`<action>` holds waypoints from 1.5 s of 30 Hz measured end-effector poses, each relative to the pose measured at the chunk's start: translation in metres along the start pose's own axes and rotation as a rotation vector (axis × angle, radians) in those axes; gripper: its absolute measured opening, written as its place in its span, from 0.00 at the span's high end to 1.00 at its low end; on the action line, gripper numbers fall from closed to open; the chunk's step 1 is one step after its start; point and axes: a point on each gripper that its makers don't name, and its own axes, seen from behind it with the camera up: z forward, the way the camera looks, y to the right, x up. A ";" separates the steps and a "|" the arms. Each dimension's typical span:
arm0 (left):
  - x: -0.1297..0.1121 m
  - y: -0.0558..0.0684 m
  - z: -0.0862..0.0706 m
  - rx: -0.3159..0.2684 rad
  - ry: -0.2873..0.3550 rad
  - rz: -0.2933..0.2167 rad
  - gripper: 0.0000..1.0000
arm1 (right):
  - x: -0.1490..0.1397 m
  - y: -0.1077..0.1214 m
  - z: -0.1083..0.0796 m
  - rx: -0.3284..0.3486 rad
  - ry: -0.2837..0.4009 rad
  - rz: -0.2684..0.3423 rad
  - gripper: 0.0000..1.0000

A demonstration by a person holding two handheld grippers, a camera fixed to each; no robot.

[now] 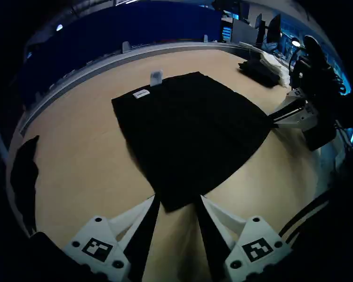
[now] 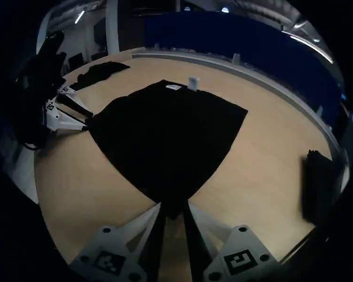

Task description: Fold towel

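A black towel [image 1: 190, 131] [image 2: 167, 136] with a small white label [image 1: 141, 93] [image 2: 173, 87] near its far edge lies spread on a light wooden table [image 1: 82, 155] [image 2: 270, 141]. My left gripper [image 1: 176, 207] is shut on the towel's near corner, which fills the gap between its fingers. The right gripper [image 2: 173, 209] pinches another corner in the same way. Each gripper also appears across the towel from the other: the right gripper [image 1: 273, 121] and the left gripper [image 2: 86, 123], both held by dark-clad hands [image 1: 317, 80] [image 2: 35, 80].
A small white object [image 1: 156, 77] [image 2: 193, 83] stands on the table just beyond the towel. A dark cloth [image 1: 25, 174] [image 2: 320, 185] lies at one table edge, and a pile of black and white cloths [image 1: 263, 70] [image 2: 99, 71] at another. A blue partition [image 1: 129, 28] runs behind.
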 end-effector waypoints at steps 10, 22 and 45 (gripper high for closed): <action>0.001 0.002 -0.004 0.004 -0.014 -0.049 0.89 | 0.006 0.006 -0.001 -0.027 0.000 0.024 0.81; 0.021 0.002 -0.013 0.010 0.026 -0.063 0.91 | 0.025 0.014 -0.009 -0.027 0.035 0.063 0.82; 0.076 0.005 -0.091 0.006 0.092 -0.171 0.91 | 0.090 0.009 -0.084 -0.015 0.108 0.041 0.82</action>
